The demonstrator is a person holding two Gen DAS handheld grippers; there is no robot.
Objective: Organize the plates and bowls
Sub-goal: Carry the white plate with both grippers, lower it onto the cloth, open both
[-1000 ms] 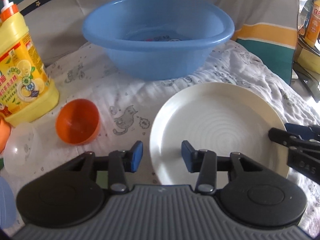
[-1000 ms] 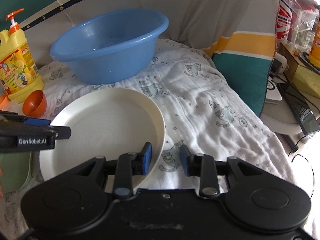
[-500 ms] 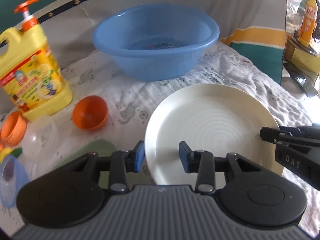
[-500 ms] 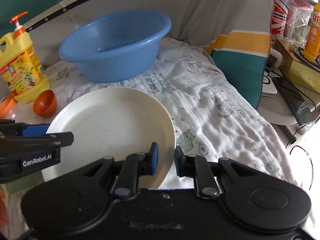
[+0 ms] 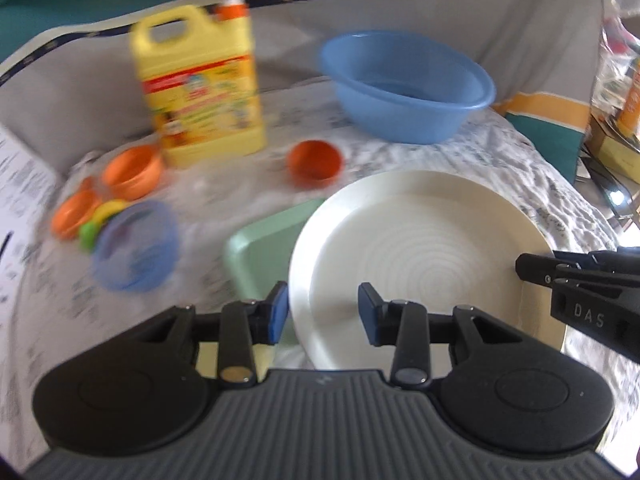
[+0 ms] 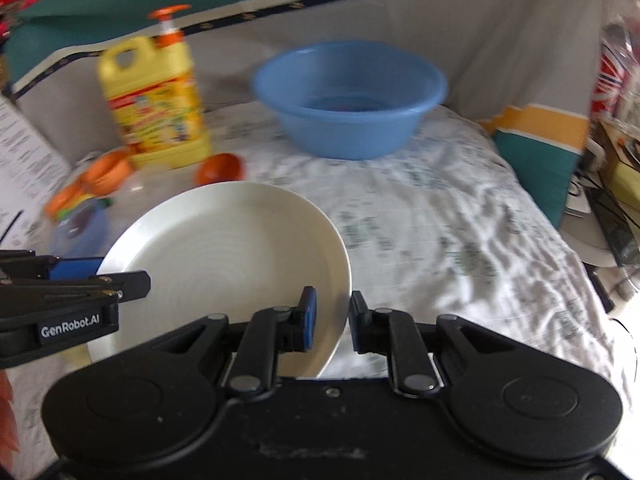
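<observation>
A large white plate (image 5: pixel 420 256) is held up above the cloth; it also shows in the right wrist view (image 6: pixel 224 248). My right gripper (image 6: pixel 331 316) is shut on the plate's right rim. My left gripper (image 5: pixel 322 312) is open, its fingers straddling the plate's left rim without closing on it. A pale green tray (image 5: pixel 268 240) lies under the plate's left side. A small orange bowl (image 5: pixel 316 162) sits beyond the plate. Two more orange bowls (image 5: pixel 132 176) and a blue-lidded container (image 5: pixel 134 246) lie at the left.
A blue basin (image 5: pixel 406 84) stands at the back, also in the right wrist view (image 6: pixel 350 96). A yellow detergent jug (image 5: pixel 200 88) stands back left. The cat-print cloth (image 6: pixel 440 216) covers the surface. Cluttered shelves lie off the right edge.
Both grippers and the plate have risen and pulled back. The right jaws closed onto the plate's rim. The green tray and left-side bowls have come into view.
</observation>
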